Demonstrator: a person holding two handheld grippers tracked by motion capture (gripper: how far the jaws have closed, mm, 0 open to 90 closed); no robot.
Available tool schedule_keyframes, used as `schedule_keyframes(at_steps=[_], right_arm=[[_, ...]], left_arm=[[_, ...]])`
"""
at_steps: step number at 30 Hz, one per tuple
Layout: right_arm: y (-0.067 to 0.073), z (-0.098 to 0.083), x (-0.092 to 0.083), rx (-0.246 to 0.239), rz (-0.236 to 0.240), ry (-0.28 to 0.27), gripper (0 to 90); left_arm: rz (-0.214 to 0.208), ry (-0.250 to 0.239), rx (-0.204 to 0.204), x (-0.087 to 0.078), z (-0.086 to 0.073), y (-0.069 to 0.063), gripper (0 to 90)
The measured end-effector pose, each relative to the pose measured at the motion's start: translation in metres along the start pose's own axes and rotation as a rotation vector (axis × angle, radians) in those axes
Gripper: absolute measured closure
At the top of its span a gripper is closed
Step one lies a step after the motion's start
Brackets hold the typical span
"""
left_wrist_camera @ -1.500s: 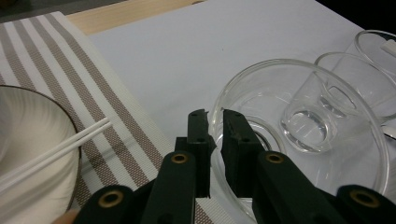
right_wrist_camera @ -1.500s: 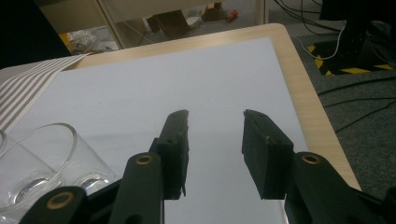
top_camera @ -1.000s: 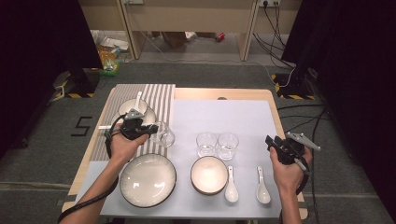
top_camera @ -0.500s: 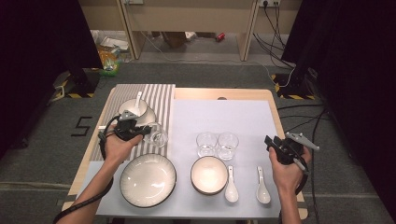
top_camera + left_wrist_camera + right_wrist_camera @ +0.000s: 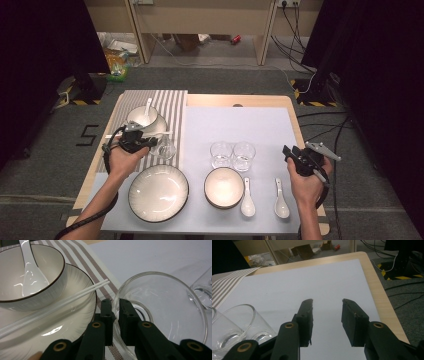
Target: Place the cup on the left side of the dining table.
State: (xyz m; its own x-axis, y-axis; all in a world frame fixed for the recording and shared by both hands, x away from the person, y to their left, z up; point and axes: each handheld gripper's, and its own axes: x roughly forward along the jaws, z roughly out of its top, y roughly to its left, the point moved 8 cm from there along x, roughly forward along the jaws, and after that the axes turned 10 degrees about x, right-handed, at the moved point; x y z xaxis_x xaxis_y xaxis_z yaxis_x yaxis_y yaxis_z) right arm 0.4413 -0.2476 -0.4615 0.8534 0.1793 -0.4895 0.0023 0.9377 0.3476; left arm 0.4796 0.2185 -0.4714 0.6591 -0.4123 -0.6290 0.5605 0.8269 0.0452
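Observation:
My left gripper [image 5: 151, 145] is shut on the rim of a clear glass [image 5: 165, 149] at the right edge of the striped mat [image 5: 172, 107]. In the left gripper view one black jaw stands inside and one outside the glass [image 5: 165, 317], pinching its wall. I cannot tell whether the glass rests on the mat. Just left of it a white bowl [image 5: 37, 282] with a spoon [image 5: 30, 272] sits on a plate [image 5: 67, 315], with white chopsticks [image 5: 75, 296] laid across. My right gripper [image 5: 291, 152] hovers open and empty at the table's right side, its jaws [image 5: 327, 307] apart over the pale mat [image 5: 312, 287].
Two more clear glasses [image 5: 220, 154] [image 5: 244, 155] stand mid-table. Along the front edge lie a large plate [image 5: 158, 192], a bowl [image 5: 223, 186] and two white spoons [image 5: 247, 197] [image 5: 281, 199]. The wooden table edge [image 5: 297, 125] runs close to the right hand.
My left gripper has carried the glass a little to the left, onto the striped mat's edge. The right gripper has kept still.

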Motion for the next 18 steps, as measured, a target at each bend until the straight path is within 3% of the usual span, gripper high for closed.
schedule_keyframes(at_steps=[18], right_arm=[[0.001,-0.001,0.001,-0.004,0.001,0.004,61.4]], left_arm=[[0.011,0.047,-0.021,0.016,-0.014,0.005,81.4]])
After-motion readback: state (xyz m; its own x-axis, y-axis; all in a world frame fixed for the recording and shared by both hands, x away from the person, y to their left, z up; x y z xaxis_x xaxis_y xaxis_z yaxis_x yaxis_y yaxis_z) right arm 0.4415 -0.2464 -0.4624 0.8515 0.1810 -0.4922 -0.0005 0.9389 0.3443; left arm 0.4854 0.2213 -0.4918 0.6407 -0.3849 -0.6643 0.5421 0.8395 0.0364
